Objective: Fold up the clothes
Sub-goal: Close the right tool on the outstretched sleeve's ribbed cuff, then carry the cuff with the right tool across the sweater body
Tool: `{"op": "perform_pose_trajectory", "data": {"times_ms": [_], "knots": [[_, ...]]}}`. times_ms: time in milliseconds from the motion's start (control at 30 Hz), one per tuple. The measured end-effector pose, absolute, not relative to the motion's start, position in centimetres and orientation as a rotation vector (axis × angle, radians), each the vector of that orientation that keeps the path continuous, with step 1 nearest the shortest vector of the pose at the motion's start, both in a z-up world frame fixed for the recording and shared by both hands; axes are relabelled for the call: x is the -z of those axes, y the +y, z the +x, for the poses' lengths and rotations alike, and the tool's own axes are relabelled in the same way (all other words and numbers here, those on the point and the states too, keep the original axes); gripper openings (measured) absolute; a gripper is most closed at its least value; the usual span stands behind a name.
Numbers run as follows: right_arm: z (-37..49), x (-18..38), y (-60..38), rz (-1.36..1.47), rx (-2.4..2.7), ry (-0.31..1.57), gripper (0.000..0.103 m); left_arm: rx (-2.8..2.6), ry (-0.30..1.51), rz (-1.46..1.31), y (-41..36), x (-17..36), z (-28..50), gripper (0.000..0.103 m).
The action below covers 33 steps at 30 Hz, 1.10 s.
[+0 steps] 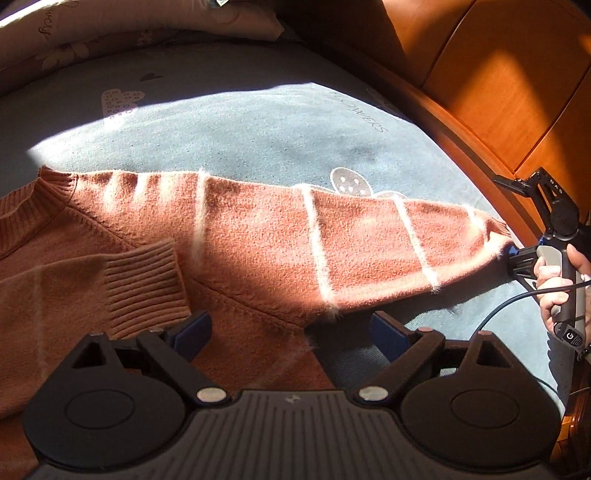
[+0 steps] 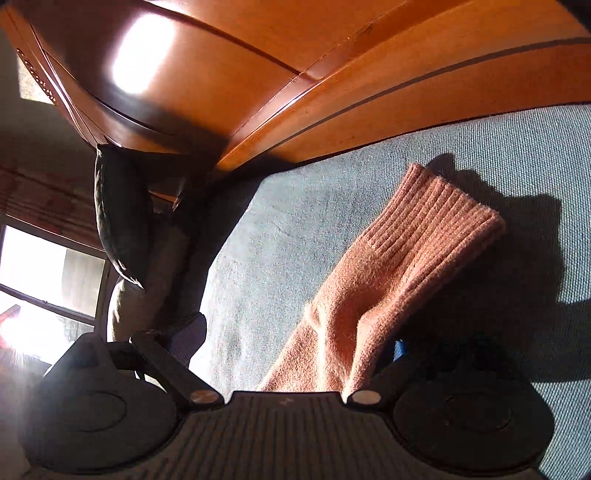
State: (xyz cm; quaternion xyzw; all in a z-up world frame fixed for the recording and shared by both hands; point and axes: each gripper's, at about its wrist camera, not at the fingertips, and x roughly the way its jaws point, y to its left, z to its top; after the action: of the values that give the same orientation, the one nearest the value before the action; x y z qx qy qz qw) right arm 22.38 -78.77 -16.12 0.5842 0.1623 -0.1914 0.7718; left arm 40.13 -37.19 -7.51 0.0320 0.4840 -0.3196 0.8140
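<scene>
The left wrist view sits low over the bed point(image 1: 258, 122), just behind its own gripper point(image 1: 291, 332), looking forward across the sweater point(image 1: 258, 236) toward the pillow point(image 1: 122, 26) and the headboard point(image 1: 498, 74); the right gripper point(image 1: 511, 254) and the hand point(image 1: 557, 284) show at its right edge; the right wrist view lies closer still, nearly on the sheet, rolled to one side, facing the headboard point(image 2: 295, 74) and a window point(image 2: 40, 280) at left; both views share the sleeve's cuff point(image 2: 443, 218), the bed and the headboard.
</scene>
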Motion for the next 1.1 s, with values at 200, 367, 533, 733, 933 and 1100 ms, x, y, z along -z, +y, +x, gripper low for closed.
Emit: {"op": "perform_pose_trajectory", "data": {"times_ms": [200,367,533,733,933,1100], "knots": [[20.4,16.2,-78.1,1.222,0.427,0.416,0.064,0.671,1.045,0.054,-36.0,7.5,39.9,0.092],[19.7,16.9,-78.3,1.218,0.443,0.416,0.052,0.641,1.058,0.037,-34.8,7.5,39.6,0.092],[20.6,16.4,-78.0,1.167,0.508,0.484,0.019,0.629,1.058,0.012,-33.6,6.9,38.9,0.092],[21.9,15.1,-77.4,1.081,0.602,0.608,0.006,0.625,1.026,0.017,-31.8,5.6,38.1,0.092],[23.6,11.8,-74.9,0.921,0.618,0.647,0.009,0.574,1.019,-0.011,-28.5,5.0,37.4,0.092],[24.9,8.8,-71.8,0.882,0.559,0.595,0.009,0.545,1.011,-0.032,-25.7,4.5,36.8,0.092]]}}
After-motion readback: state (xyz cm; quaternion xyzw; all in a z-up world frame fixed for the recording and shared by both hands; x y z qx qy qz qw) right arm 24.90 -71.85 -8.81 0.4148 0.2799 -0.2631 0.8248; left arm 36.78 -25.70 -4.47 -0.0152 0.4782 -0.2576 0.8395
